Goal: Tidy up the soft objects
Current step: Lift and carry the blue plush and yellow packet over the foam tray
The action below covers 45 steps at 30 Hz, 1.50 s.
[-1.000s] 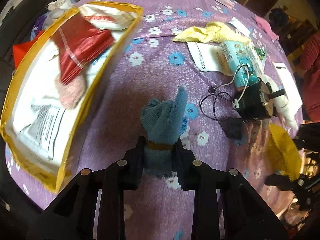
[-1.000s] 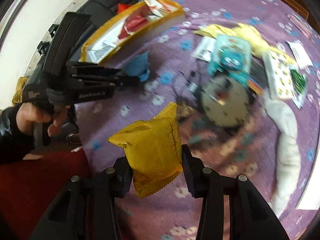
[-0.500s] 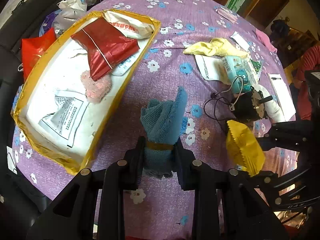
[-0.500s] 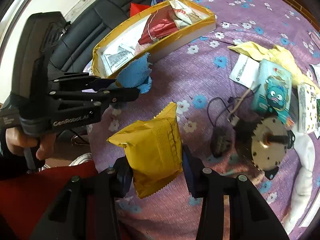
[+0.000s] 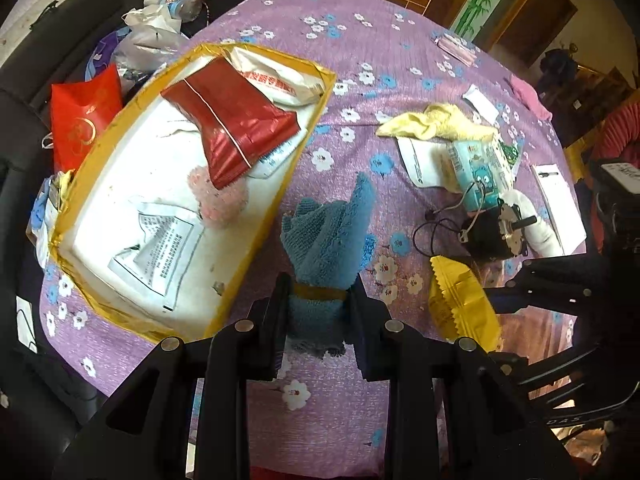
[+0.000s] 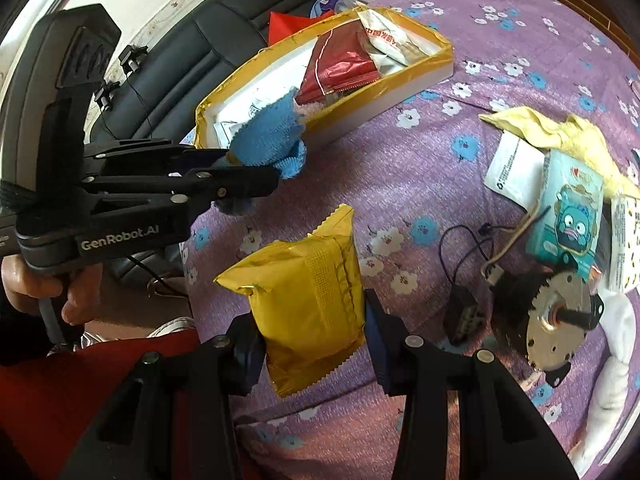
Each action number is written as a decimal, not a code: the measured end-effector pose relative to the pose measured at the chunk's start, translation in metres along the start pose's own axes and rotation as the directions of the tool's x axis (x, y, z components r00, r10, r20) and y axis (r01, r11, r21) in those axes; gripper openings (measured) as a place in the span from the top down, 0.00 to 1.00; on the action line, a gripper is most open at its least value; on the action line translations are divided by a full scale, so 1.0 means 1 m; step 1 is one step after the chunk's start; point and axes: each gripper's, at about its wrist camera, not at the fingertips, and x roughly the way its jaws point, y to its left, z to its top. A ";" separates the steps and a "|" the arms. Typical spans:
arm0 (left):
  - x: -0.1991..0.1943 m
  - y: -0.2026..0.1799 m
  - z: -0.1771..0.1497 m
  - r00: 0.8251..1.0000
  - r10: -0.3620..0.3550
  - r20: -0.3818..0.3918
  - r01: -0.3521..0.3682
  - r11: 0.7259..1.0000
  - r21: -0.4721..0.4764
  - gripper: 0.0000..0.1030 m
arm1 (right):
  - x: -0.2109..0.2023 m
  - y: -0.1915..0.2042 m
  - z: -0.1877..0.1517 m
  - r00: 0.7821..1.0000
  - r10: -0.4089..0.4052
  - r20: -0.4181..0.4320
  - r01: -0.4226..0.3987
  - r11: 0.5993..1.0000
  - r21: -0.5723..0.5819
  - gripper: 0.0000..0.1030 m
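My left gripper (image 5: 319, 312) is shut on a blue fuzzy cloth (image 5: 328, 236) and holds it above the purple flowered table, just right of a gold-edged white box (image 5: 120, 204). The box holds a red pouch (image 5: 232, 128), a white packet (image 5: 276, 80), a pink fluffy piece (image 5: 220, 204) and a printed sachet (image 5: 160, 256). My right gripper (image 6: 314, 340) is shut on a yellow foil packet (image 6: 304, 284). In the right wrist view the left gripper (image 6: 256, 178) with the blue cloth (image 6: 268, 140) hangs at the box's (image 6: 400, 88) near end.
On the right of the table lie a yellow cloth (image 5: 436, 124), a teal tissue pack (image 5: 480, 168), a black motor with wires (image 5: 492, 232), a white cloth (image 6: 616, 380) and paper slips. Bags and a black sofa (image 5: 24, 80) stand behind the box. A person's hand (image 6: 36, 284) grips the left handle.
The left gripper has risen with the blue cloth, so the whole box now shows. The right gripper with the yellow packet has slid in toward the left one.
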 end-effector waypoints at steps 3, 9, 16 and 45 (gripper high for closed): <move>-0.004 0.005 0.003 1.000 0.000 0.007 0.000 1.000 -0.004 0.74 | 0.001 0.002 0.006 1.000 0.000 0.001 0.000 1.000 -0.006 0.58; -0.010 0.022 0.008 1.000 0.003 0.016 -0.003 1.000 -0.024 0.74 | 0.006 0.010 0.016 1.000 0.002 0.001 -0.002 1.000 -0.017 0.58; -0.013 0.042 0.010 1.000 0.009 0.021 -0.008 0.999 -0.046 0.74 | 0.013 0.018 0.031 1.000 0.004 -0.002 -0.004 1.000 -0.029 0.58; 0.017 0.175 0.031 0.996 0.086 -0.022 -0.089 0.973 -0.215 0.74 | 0.048 0.064 0.123 1.000 0.022 0.004 -0.022 0.996 -0.083 0.58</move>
